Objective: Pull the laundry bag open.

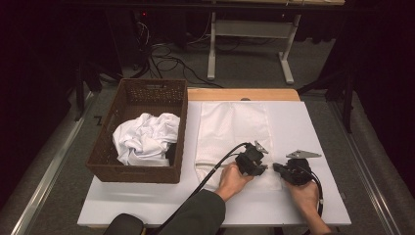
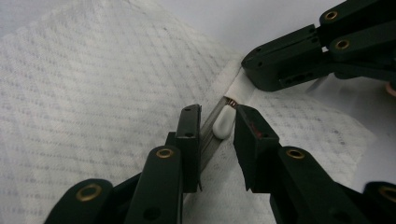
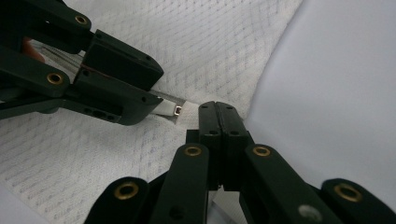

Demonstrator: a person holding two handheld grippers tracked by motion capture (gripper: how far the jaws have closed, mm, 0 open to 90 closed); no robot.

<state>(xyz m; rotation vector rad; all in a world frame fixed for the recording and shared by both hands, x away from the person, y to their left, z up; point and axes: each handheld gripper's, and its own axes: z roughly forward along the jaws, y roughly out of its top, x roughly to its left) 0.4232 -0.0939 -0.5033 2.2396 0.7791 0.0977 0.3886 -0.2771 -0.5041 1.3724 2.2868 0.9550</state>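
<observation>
Shows a white garment [image 1: 230, 127] spread flat on the white table [image 1: 313, 127], right of centre in the high view, with its lower edge at the two claws. Finds the zip's white pull tab [image 2: 223, 123] at that lower edge, just right of centre in the left gripper view, lying on the zip track

Has the left claw [image 2: 218, 112] set astride the pull tab, jaws narrowed but released, with a sliver of gap visible on either side and no pinch yet. Meets the right claw [image 3: 218, 109] tip to tip at lower centre of the high view. Keeps the right claw clenched, jaws pressed together, apparently nipping the garment's edge right at the end of the zip, where a white strip of cloth runs into its tip at upper right of the left gripper view

Points to an early stage, by judgement: garment laid out, end of the zip anchored, pull tab bracketed. Leaves the pinch on the tab and the whole run along the track to do

Holds a crumpled white cloth [image 1: 144, 137] in the brown wicker basket [image 1: 147, 90] at the left of the high view, well apart from the claws
</observation>
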